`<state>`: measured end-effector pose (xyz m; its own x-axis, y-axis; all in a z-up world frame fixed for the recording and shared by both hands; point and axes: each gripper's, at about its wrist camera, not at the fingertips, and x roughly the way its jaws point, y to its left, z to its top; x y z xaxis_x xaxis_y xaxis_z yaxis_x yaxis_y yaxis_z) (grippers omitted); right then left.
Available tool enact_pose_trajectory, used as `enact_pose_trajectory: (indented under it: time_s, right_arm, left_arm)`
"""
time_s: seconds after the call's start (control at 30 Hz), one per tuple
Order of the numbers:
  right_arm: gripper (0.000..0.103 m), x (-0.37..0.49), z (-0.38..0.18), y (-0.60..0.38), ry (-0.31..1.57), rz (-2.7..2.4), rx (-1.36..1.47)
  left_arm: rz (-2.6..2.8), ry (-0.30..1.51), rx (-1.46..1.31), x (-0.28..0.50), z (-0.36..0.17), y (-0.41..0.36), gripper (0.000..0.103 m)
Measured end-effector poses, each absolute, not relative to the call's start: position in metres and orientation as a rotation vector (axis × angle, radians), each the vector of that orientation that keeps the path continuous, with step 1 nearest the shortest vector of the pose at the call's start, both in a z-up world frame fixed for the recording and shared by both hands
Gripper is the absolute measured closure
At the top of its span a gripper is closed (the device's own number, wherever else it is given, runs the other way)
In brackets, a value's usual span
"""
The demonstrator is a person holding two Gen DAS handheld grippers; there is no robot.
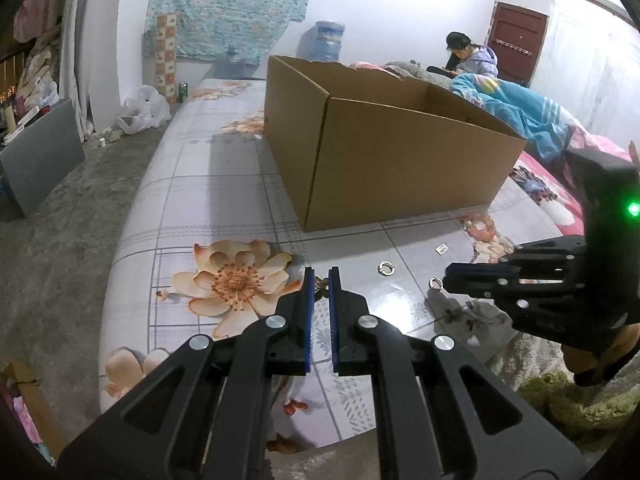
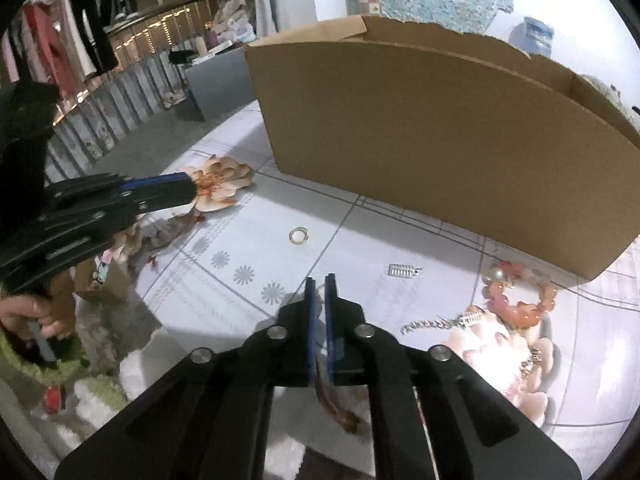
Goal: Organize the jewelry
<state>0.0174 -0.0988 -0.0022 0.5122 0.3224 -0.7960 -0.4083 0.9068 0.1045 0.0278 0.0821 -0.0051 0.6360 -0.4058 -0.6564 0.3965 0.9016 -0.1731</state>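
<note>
Behind both grippers' narrow, empty jaws, cardboard box (image 2: pixel 440 140) looms; ring (image 2: pixel 298 235) lies between.

The cardboard box (image 1: pixel 384 152) looked matt brown. The bed's floral sheet (image 1: pixel 224 200) was smooth, faintly glossy cloth. A shiny metal ring (image 2: pixel 298 236) and chain (image 2: pixel 430 325) glinted; the bead bracelet (image 2: pixel 520 300) looked glossy. Tongs (image 1: pixel 321 280) were matt black plastic.
</note>
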Motion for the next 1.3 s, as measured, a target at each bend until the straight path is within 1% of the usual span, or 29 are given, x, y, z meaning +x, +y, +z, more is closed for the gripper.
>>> enact_pose_trajectory:
  time_s: [0.03,0.1,0.3,0.4,0.47,0.5,0.57,0.6,0.73,1.0,1.1,1.3]
  right_arm:
    - [0.081,0.015,-0.002,-0.099,0.932,0.445,-0.112]
    - [0.075,0.013,-0.001,-0.098,0.932,0.460,-0.142]
    - [0.075,0.020,-0.005,-0.097,0.943,0.488,-0.196]
    - [0.076,0.028,-0.006,-0.096,0.946,0.524,-0.204]
    - [0.079,0.029,-0.011,-0.093,0.948,0.555,-0.245]
    - [0.081,0.029,-0.013,-0.092,0.936,0.566,-0.257]
    - [0.089,0.032,-0.013,-0.094,0.943,0.600,-0.261]
    - [0.091,0.034,-0.012,-0.096,0.950,0.614,-0.259]
    - [0.093,0.038,-0.013,-0.104,0.954,0.644,-0.241]
    - [0.093,0.038,-0.012,-0.111,0.936,0.633,-0.197]
    - [0.093,0.030,0.001,-0.116,0.891,0.628,-0.187]
    - [0.093,0.018,0.060,-0.139,0.724,0.611,-0.153]
  left_arm:
    - [-0.462,0.754,-0.012,0.028,-0.005,0.081,0.097]
    - [-0.469,0.755,-0.014,0.030,-0.007,0.081,0.097]
    - [-0.475,0.765,-0.024,0.034,-0.012,0.081,0.097]
    - [-0.476,0.770,-0.026,0.035,-0.013,0.081,0.097]
    - [-0.478,0.775,-0.028,0.035,-0.014,0.081,0.097]
    - [-0.480,0.776,-0.028,0.036,-0.015,0.082,0.097]
    - [-0.481,0.783,-0.024,0.036,-0.017,0.082,0.097]
    - [-0.482,0.785,-0.024,0.036,-0.018,0.082,0.097]
    - [-0.479,0.785,-0.026,0.037,-0.018,0.082,0.097]
    - [-0.474,0.766,-0.013,0.031,-0.010,0.080,0.097]
    - [-0.472,0.740,-0.004,0.025,0.000,0.079,0.097]
    - [-0.516,0.636,0.018,0.012,0.040,0.074,0.097]
